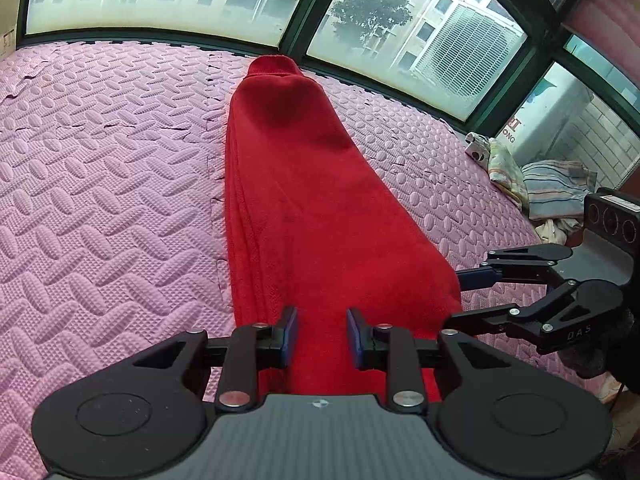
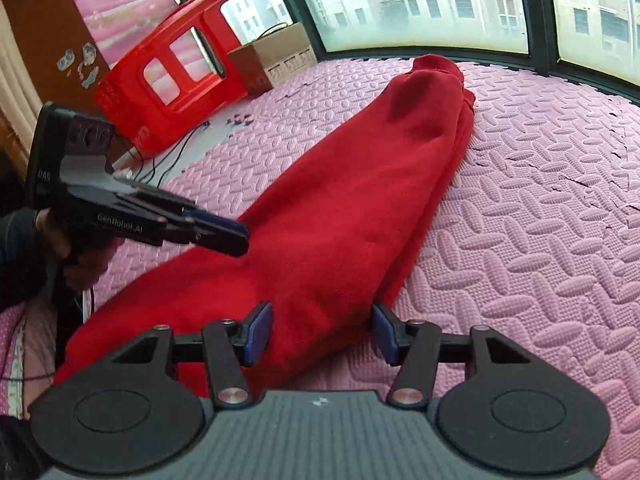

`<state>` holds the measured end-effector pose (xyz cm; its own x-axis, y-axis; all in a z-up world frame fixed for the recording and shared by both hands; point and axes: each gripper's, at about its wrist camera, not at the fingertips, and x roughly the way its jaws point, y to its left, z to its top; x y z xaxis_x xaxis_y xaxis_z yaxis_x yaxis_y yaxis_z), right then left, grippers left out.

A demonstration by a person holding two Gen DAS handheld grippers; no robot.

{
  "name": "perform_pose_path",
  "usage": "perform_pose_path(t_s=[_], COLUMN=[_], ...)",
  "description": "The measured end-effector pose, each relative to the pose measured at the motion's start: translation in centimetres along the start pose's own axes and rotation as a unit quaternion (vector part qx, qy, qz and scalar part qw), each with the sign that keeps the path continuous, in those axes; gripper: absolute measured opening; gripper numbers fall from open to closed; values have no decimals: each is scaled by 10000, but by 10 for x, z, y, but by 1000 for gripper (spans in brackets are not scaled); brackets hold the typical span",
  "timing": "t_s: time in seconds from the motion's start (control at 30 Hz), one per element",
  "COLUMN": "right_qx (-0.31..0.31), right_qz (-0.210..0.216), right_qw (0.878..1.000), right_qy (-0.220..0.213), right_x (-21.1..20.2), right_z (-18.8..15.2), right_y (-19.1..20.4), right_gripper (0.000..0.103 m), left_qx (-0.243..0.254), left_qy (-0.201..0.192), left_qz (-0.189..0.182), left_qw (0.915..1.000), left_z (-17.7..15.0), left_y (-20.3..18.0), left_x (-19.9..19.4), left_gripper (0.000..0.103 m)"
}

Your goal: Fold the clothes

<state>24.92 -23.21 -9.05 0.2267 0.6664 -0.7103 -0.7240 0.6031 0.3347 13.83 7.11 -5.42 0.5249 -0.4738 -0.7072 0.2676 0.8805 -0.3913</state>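
Under and ahead of the left gripper (image 1: 322,334): a red garment (image 1: 304,184), folded into a long narrow strip. Flat on the pink foam mat (image 1: 100,180), running straight away from the pads to a ribbed band at its far end, close under the window frame (image 1: 296,28). Jaws parted a little, red cloth showing in the gap below them, no pinch to be seen. From the right wrist view, the left gripper (image 2: 240,236) just over the near left edge of the red garment (image 2: 360,200), gripped by a person's hand (image 2: 80,256) in a dark sleeve.

Just right of the left gripper, at the strip's near right edge: the right gripper (image 1: 456,300), jaws apart, one finger above the edge, the other low by the mat. In its own view, the right gripper (image 2: 323,332) with pads set wide to either side of the strip's near part, not pressing on it; touching the cloth or not, cannot tell.

Far to the right of the left gripper, by the window: a small pile of striped and pale clothes (image 1: 552,188). Beyond the left gripper as seen from the right one: a red plastic stool (image 2: 132,116) on its side, a cardboard box (image 2: 276,60) behind it.
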Motion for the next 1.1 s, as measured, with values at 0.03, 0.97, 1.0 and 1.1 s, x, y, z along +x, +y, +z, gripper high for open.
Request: perform_pose_path(t_s=[0.03,0.97,1.0,1.1], right_qx=[-49,-90,-31,-4], right_qz=[-25,-11,16,11], right_qw=[10000,9994,9996,9997], right_qy=[36,-341,-281,-257], right_x=[-1,47,52,54], right_z=[-1,60,60,55], right_y=[1,3,0,-9], right_gripper=[54,50,50,34], left_qx=[25,169,165,160], left_qy=[8,1,-18,-66], left_qz=[12,-54,-78,-107], left_qw=[10000,9998,9998,9998], left_z=[1,50,50,47], left_y=[0,10,13,23], left_x=[0,35,36,33], left_gripper=[29,34,33,19])
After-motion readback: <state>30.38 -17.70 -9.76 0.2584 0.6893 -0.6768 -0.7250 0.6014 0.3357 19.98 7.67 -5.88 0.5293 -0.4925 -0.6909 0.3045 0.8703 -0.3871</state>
